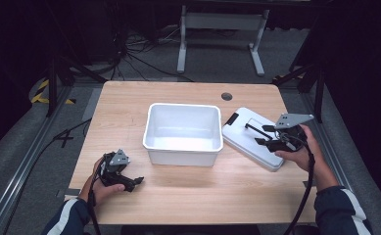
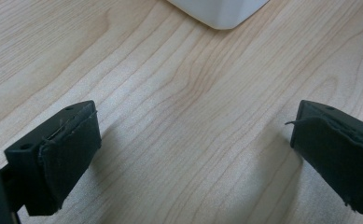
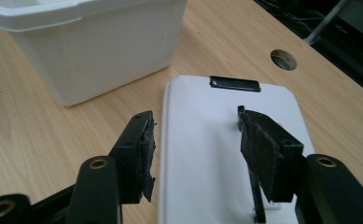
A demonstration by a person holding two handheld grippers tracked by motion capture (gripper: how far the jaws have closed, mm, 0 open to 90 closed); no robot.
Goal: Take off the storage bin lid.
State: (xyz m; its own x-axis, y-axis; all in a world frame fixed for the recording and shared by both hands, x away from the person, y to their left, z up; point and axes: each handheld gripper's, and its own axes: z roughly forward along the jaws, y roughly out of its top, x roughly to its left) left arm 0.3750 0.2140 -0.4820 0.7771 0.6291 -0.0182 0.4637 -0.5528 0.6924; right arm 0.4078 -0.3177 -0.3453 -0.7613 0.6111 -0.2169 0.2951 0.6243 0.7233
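Fingers apart on both grippers: left gripper (image 1: pixel 138 181), right gripper (image 1: pixel 259 135); one white bin (image 1: pixel 183 133), one white lid (image 1: pixel 249 139).

Light falls from above onto the counter (image 1: pixel 188 196), which is evenly bright, while the room around it is nearly black. The white tub (image 1: pixel 183 133) glares inside, its detail washed out. In the left gripper view the black pads (image 2: pixel 62 154) cast soft shadows on the wood and look slightly blurred. In the right gripper view the lid (image 3: pixel 207 154) is overexposed.
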